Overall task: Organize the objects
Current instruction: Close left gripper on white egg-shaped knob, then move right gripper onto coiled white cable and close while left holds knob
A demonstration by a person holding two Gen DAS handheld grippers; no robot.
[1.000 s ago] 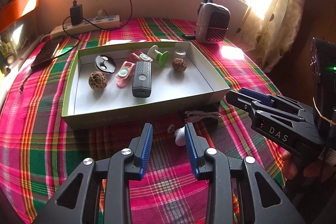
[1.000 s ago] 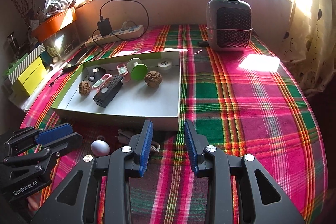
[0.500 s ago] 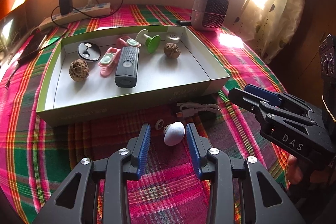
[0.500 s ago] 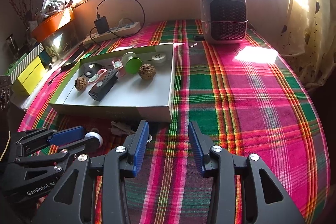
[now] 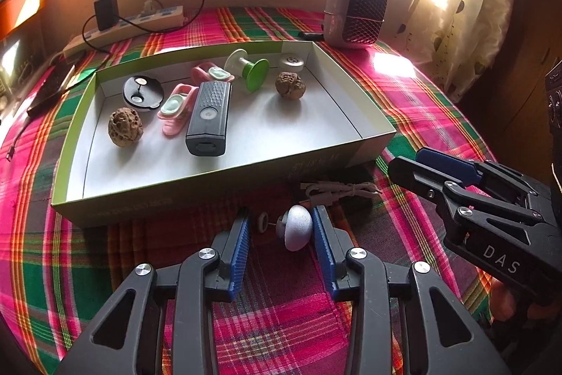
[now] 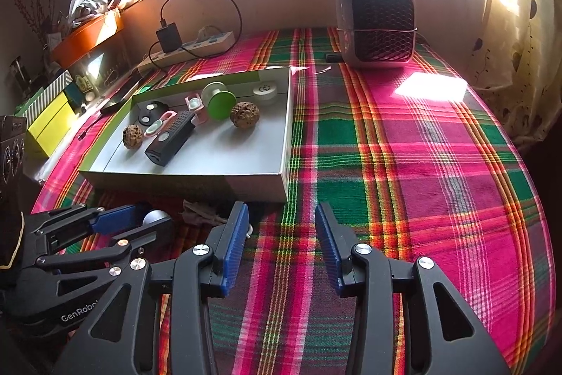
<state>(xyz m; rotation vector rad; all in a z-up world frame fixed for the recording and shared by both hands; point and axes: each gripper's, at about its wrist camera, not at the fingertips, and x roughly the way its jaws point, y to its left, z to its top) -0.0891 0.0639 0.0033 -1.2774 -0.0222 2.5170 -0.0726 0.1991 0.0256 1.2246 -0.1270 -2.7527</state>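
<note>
A small white egg-shaped thing [image 5: 298, 227] with a short stem and disc lies on the plaid cloth in front of the green-rimmed box [image 5: 210, 195]. My left gripper [image 5: 281, 231] is open around the egg, which sits close to the right-hand pad and well clear of the left-hand one. The right wrist view shows the egg [image 6: 156, 217] at the left gripper's [image 6: 140, 227] tips. Over bare cloth, my right gripper [image 6: 281, 227] stands open with nothing between its fingers. The box [image 6: 182, 185] holds two walnuts, a black device [image 5: 209, 118], pink clips, a green spool and a black disc.
A bundled pale cable [image 5: 337, 190] on a dark thing lies against the box's front wall, just beyond the egg. A small grey heater [image 6: 376, 23] stands at the back. A power strip [image 5: 140, 23] with a charger runs along the far wall. Curtains hang at the right.
My left gripper has come forward and down, so the white egg now lies between its fingers, and its jaws have widened. The right gripper's jaws have widened too, without shifting place.
</note>
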